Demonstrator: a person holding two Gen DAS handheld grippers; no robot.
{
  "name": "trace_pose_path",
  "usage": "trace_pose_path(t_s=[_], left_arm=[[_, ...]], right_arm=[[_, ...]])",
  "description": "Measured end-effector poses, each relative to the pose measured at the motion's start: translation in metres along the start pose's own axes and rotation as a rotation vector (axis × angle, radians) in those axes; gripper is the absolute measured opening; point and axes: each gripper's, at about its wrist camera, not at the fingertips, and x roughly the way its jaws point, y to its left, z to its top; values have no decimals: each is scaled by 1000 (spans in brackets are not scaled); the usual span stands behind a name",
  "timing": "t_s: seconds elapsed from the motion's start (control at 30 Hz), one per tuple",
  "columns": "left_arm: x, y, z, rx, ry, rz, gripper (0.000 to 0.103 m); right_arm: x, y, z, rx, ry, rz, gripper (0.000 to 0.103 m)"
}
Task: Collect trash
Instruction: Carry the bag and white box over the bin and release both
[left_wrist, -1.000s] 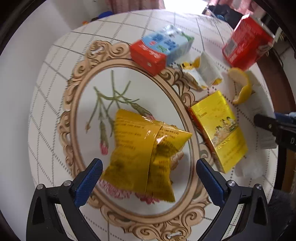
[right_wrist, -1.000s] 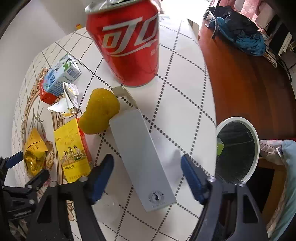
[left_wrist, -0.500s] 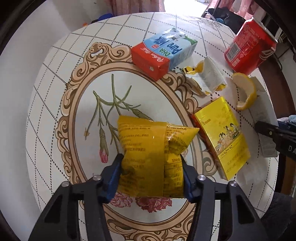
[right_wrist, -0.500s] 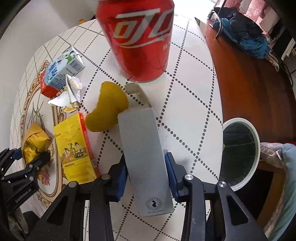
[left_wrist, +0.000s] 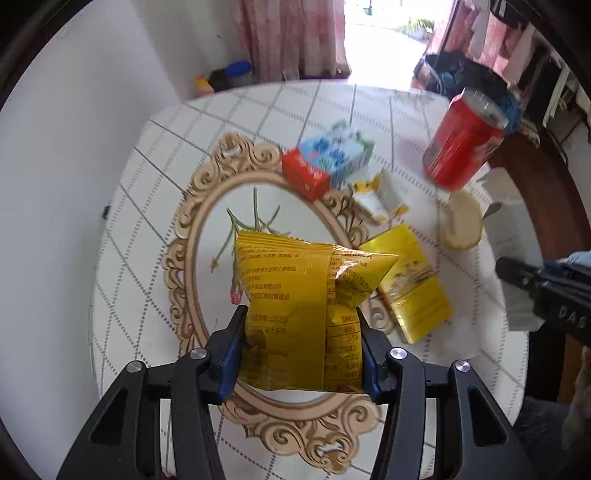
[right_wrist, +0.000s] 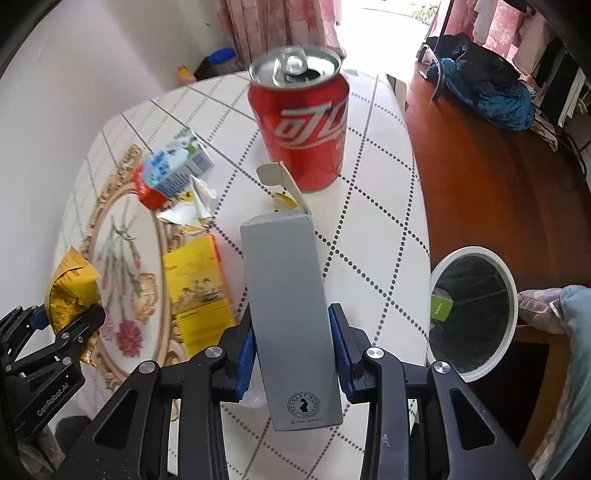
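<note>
The left claw (left_wrist: 299, 350) is clamped on the yellow snack packet (left_wrist: 299, 314), its blue pads pressing both side edges, and the packet hangs clear above the worktop (left_wrist: 155, 177). The right claw (right_wrist: 291, 343) is clamped on the grey carton (right_wrist: 291, 306), gripped across its narrow width with the flap end pointing away. The white bin (right_wrist: 472, 314) stands off the worktop's right edge, near the right claw, with a green box already inside.

The step in hand looks like carrying both pieces to the bin. The carton is long, so hold it firmly and tip it end-first into the opening. Bring the packet across high enough to clear the yellow box (left_wrist: 406, 284) and red can (right_wrist: 299, 122). The pale curved scrap (left_wrist: 461, 225) by the can may be fruit peel; blur hides it.
</note>
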Motion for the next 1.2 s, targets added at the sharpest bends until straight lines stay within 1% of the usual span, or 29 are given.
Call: trace_pose_path(t_s=[0.03, 0.23, 0.37, 0.5, 0.67, 0.77, 0.9, 1.0, 1.03, 1.1, 1.2], left_arm=[[-3, -2, 2, -5, -12, -4, 49], [-51, -22, 5, -4, -95, -33, 49], [-76, -43, 15, 16, -151, -70, 49], [-92, -72, 24, 53, -189, -120, 49], [-108, -130, 34, 126, -215, -194, 49], [-108, -170, 39, 177, -210, -242, 49], [-99, -230, 43, 251, -183, -304, 49], [-85, -265, 46, 289, -147, -338, 49], [-75, -280, 48, 309, -127, -356, 49], [-63, -300, 48, 326, -97, -370, 49], [-34, -327, 54, 338, -16, -419, 49]], right_arm=[[-8, -1, -3, 4, -13, 9, 38], [-49, -15, -10, 44, -86, 54, 38], [-83, -39, -18, 86, -149, 76, 38], [-117, -72, -29, 139, -210, 82, 38], [-151, -135, -48, 228, -267, 60, 38], [-163, -179, -60, 289, -285, 31, 38], [-163, -230, -73, 361, -284, -6, 38], [-151, -266, -81, 411, -262, -34, 38], [-144, -282, -84, 431, -248, -46, 38], [-131, -301, -88, 453, -226, -57, 38], [-99, -333, -92, 496, -174, -67, 38]])
